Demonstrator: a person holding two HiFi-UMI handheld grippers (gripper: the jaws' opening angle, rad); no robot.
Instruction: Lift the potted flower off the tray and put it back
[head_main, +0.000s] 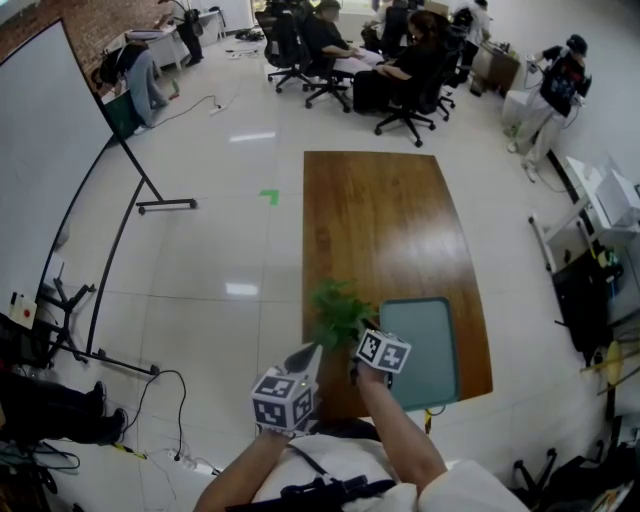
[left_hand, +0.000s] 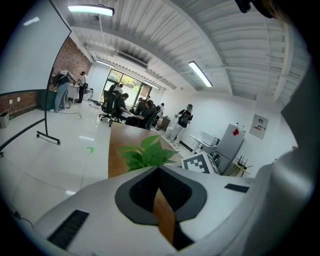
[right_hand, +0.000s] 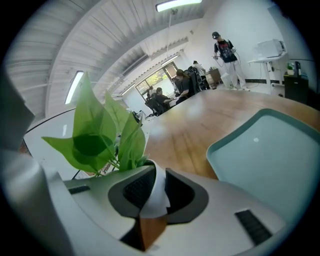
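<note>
Right forearm (head_main: 402, 432) is reaching out over the near end of the bench (head_main: 380, 215), with a marker cube (head_main: 383, 351) riding on top of the right claw (right_hand: 155, 172). That right claw is standing narrow and is pinching the white rim of the potted flower (right_hand: 90, 140) between its pads. Green leaves are rising just left of the jaws in the right gripper view.

The potted flower is sitting off the tray (right_hand: 270, 160), just beside the tray's left edge, over bare wood near the bench's left side. I cannot tell whether its base is resting on the wood or hanging clear. The tray is lying flat, pale teal, at the near right corner of the bench.

On the near left, the left claw (left_hand: 158, 169) is pointing toward the leaves with its jaws together and nothing gripped.

Beyond the far end of the bench, people (head_main: 400, 60) are sitting on office chairs. A whiteboard (head_main: 45, 150) is standing at the left.
</note>
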